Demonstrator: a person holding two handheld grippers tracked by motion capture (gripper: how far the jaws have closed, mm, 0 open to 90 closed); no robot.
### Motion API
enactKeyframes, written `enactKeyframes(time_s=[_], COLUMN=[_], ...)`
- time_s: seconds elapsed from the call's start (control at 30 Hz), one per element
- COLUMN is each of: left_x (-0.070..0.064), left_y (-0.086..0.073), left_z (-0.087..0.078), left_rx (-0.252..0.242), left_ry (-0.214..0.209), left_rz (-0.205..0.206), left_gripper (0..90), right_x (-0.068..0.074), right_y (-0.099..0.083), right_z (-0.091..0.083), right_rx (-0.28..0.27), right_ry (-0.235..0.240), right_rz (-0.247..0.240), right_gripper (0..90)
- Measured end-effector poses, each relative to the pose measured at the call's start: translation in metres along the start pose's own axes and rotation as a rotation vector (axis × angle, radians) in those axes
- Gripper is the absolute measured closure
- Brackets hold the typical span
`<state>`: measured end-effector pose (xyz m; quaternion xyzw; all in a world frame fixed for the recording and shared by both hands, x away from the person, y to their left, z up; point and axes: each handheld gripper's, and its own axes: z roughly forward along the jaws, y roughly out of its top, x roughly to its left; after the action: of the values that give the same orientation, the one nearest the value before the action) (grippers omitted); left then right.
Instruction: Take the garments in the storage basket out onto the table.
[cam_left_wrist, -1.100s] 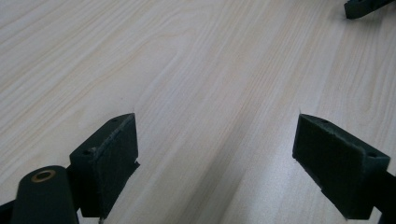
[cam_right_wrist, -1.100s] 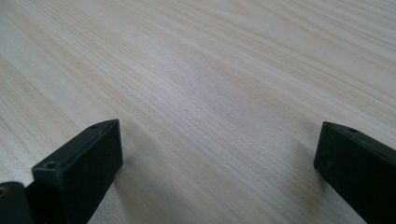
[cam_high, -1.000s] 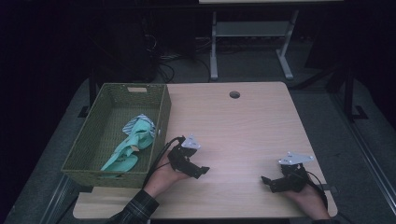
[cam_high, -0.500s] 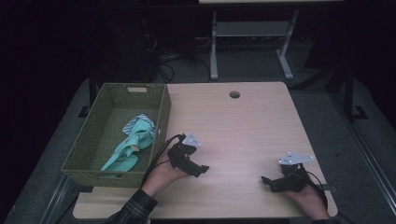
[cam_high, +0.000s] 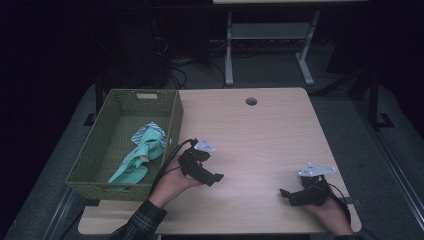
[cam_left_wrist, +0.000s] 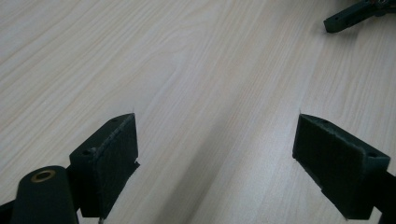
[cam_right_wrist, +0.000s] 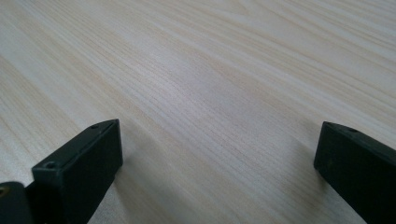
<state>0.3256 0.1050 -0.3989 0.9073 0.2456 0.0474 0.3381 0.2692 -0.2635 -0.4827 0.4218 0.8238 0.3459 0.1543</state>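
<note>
Pale matt wood-grain table, woven green basket, soft teal cloth

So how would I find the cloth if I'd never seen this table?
Look at the wooden table, then at the green woven basket standing on its left side. The cloth lies crumpled inside it, near the wall next to the left gripper. It is mint green with a striped bit, and it is the one soft thing there.
</note>
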Motion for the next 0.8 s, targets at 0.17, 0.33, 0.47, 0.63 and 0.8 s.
enactKeyframes(time_s=[0.17, 0.33, 0.47, 0.63, 0.8], left_x=[0.001, 0.003, 0.005, 0.009, 0.013], left_y=[0.004, 0.007, 0.01, 0.012, 0.014], left_z=[-0.005, -0.011, -0.017, -0.024, -0.031], left_rx=[-0.014, -0.039, -0.046, -0.059, -0.061], left_ry=[0.002, 0.007, 0.013, 0.022, 0.02], left_rz=[0.004, -0.005, 0.007, -0.003, -0.005], left_gripper=[13.4, 13.4, 13.3, 13.4, 13.4], right_x=[0.0, 0.0, 0.0, 0.0, 0.0], right_y=[0.0, 0.0, 0.0, 0.0, 0.0], right_z=[0.0, 0.0, 0.0, 0.0, 0.0], right_rx=[0.001, 0.001, 0.0, 0.0, 0.0], right_ry=[0.0, -0.001, -0.001, -0.001, -0.001], right_rz=[-0.002, -0.002, -0.002, -0.002, -0.002], right_gripper=[0.8, 0.8, 0.8, 0.8, 0.8])
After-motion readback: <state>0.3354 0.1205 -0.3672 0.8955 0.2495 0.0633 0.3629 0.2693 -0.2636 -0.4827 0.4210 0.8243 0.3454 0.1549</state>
